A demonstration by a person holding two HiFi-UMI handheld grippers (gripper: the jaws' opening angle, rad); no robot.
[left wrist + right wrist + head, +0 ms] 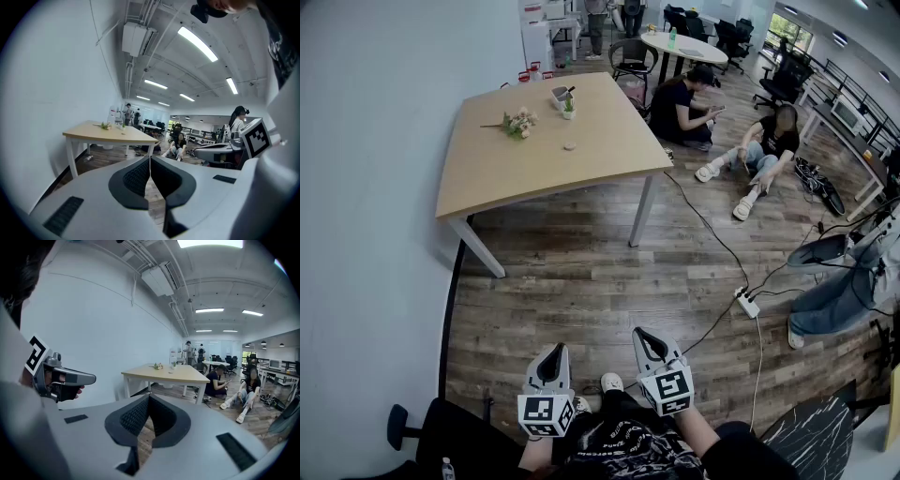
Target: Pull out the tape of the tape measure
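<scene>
A small pale round object (569, 145), too small to identify, lies on the wooden table (487, 178) far ahead of me. No tape measure is clearly recognisable in any view. My left gripper (553, 350) and right gripper (643, 334) hang side by side low in the head view, close to my body and well short of the table. Both are shut with nothing between the pads. In the left gripper view the left gripper (150, 157) points toward the table (101, 133). The right gripper (149, 396) also faces the table (164, 373).
A flower sprig (519, 122) and a small potted cup (564, 97) sit on the table. Two people (682, 105) (764, 150) sit on the floor at the right. A power strip (748, 303) with cables lies on the wood floor. A white wall runs along the left.
</scene>
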